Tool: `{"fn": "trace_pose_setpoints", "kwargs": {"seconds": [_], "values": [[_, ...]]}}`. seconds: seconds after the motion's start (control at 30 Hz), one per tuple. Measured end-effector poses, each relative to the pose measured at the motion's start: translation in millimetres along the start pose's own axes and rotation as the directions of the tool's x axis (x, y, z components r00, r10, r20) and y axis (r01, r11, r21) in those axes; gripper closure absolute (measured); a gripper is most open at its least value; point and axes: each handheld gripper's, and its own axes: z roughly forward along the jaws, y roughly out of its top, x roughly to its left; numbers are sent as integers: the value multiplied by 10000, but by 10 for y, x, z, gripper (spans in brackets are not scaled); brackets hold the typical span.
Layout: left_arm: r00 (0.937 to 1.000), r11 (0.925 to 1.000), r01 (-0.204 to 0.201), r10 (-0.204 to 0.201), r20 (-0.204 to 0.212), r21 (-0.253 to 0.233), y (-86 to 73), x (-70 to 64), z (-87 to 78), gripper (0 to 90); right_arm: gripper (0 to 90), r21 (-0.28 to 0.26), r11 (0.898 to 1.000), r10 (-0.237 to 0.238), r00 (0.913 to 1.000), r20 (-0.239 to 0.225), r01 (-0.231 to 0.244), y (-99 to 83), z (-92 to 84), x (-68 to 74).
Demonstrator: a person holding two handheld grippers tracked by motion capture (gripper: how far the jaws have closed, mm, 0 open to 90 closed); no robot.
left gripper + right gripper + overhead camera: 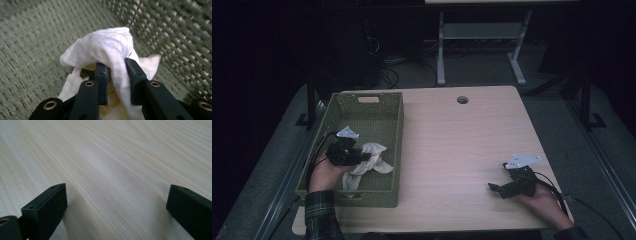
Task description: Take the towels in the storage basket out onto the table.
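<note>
Two grippers: your left gripper point(117, 75) is clamped on the white cloth point(110, 47) inside the green basket point(394, 125); your right gripper point(116, 202) rests jaws-apart over the table point(462, 145).

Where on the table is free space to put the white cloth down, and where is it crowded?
The table is bare between the green basket and the right gripper, up to the round hole. It is crowded at the basket's near end, where the left gripper pinches the cloth.
</note>
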Motion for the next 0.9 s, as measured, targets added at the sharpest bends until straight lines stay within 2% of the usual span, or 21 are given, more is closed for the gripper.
{"fn": "trace_pose_setpoints", "kwargs": {"seconds": [0.03,0.1,0.33,0.47,0.53,0.73,0.77,0.9], "values": [[10000,9995,95,-95,2,-299,17,0,-30,730,29,-1,10000,-1,10000,1,1,0,0,0],[9997,9982,217,-214,70,-567,36,-4,-57,732,29,-1,10000,-3,10000,-1,3,0,0,0],[9989,9922,416,-387,268,-1177,100,-28,-151,734,29,-2,10000,-6,10000,0,6,0,0,0],[9968,9821,735,-668,442,-1736,148,-32,-238,740,29,-1,10000,-6,10000,0,6,0,0,0],[9975,9770,593,-502,497,-2049,193,-61,-287,740,29,-1,10000,-5,10000,0,5,0,0,0],[9991,9690,340,-270,318,-2449,299,-128,-374,743,29,-1,10000,-3,10000,1,3,0,0,0],[9995,9648,246,-182,268,-2617,344,-159,-416,743,29,0,10000,2,10000,0,-2,0,0,0],[9997,9616,92,-32,221,-2743,423,-202,-470,744,29,-3,10000,-12,10000,4,12,0,0,-1]]}}
